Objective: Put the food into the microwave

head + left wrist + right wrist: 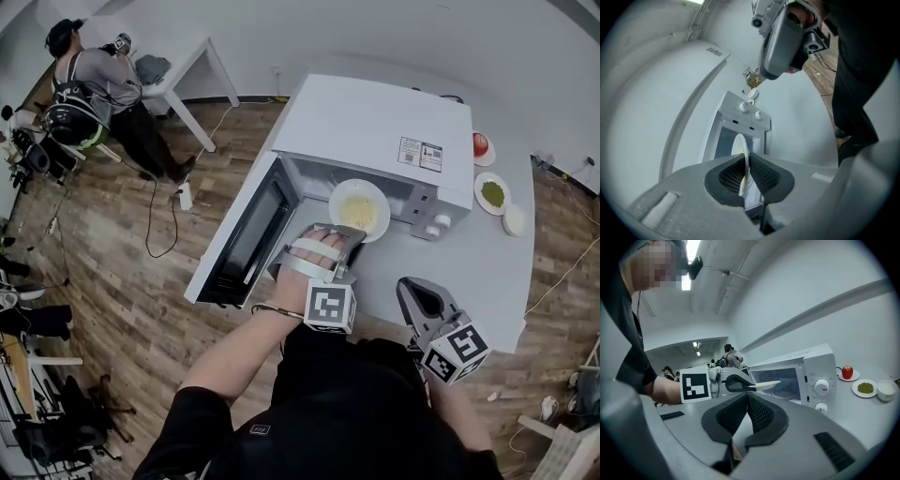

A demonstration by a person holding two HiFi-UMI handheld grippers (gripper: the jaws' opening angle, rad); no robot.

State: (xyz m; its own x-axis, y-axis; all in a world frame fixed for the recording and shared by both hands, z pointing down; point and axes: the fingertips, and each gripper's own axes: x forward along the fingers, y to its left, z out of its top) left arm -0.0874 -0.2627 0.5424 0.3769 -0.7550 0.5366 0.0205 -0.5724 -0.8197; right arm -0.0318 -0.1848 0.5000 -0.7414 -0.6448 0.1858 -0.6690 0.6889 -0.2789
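Observation:
A white plate of yellow food (359, 208) hangs at the mouth of the white microwave (375, 122), whose door (246, 246) stands swung open to the left. My left gripper (349, 236) is shut on the plate's near rim. In the left gripper view the plate (742, 154) shows edge-on between the pads of that gripper (746, 180), with the microwave's cavity and knobs (740, 119) just ahead. My right gripper (412, 289) hovers over the table's front right, away from the plate. Its pads (746, 401) meet with nothing between them.
On the table (487, 281) to the right of the microwave sit a red apple on a small plate (480, 144), a plate of green food (492, 194) and a white bowl (513, 220). A person (103, 84) stands by another table at the far left.

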